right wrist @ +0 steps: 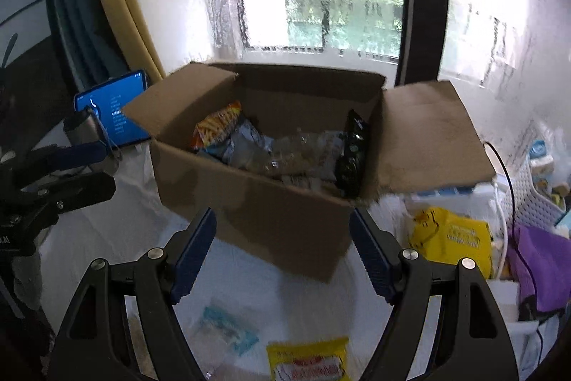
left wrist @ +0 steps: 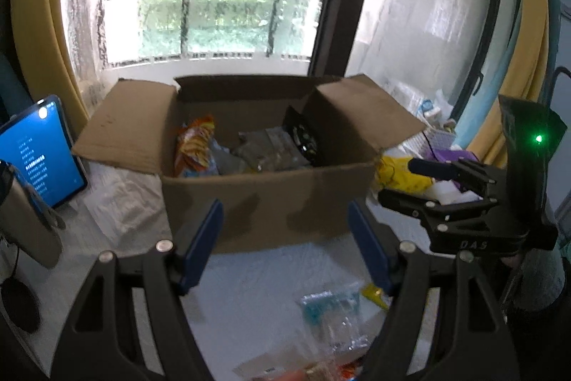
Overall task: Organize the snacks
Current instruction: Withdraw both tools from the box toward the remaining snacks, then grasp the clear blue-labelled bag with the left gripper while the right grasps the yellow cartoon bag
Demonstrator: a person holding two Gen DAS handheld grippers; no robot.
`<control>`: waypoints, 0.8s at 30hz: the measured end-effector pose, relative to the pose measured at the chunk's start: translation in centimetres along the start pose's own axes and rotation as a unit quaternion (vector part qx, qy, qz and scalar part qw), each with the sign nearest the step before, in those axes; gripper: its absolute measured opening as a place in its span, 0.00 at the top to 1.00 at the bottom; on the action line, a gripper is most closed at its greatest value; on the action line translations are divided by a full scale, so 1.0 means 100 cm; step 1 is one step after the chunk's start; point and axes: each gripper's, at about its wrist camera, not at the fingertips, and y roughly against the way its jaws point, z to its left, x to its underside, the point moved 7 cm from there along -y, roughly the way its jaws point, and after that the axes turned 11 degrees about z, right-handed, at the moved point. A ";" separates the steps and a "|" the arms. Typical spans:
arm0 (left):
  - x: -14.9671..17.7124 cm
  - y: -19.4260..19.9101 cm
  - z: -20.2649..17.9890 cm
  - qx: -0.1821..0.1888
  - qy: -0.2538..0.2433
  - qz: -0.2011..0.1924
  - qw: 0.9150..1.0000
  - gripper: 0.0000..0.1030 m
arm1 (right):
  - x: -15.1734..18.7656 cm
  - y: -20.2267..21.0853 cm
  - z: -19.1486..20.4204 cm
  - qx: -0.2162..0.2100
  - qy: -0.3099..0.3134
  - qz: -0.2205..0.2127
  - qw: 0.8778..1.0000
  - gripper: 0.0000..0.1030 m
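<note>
Both grippers, left gripper (left wrist: pixel 285 231) and right gripper (right wrist: pixel 283 238), are tilting down near the cardboard box (left wrist: pixel 264 199), jaws wide, holding nothing.

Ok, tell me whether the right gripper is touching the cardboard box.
Apart. In the right wrist view the right gripper stands open and empty, short of the cardboard box.

Snack packets (right wrist: pixel 271 145) in box (right wrist: pixel 271 213); tablet (left wrist: pixel 34 152) left (blurred, perhaps phone).

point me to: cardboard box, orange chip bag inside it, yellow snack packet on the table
cardboard box (right wrist: pixel 271 220), right wrist view, front wall
orange chip bag (right wrist: pixel 217 125), right wrist view, upper printed face
yellow snack packet (right wrist: pixel 308 359), right wrist view, middle of its front
</note>
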 end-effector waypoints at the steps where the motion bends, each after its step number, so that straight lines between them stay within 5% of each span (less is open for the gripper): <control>1: 0.004 -0.002 -0.004 0.001 -0.002 0.004 1.000 0.28 | 0.007 0.000 -0.003 0.000 -0.002 0.003 1.000 0.23; 24: 0.111 -0.096 -0.066 0.000 -0.045 0.151 0.987 0.28 | 0.130 -0.033 -0.062 -0.028 -0.053 0.072 0.996 0.23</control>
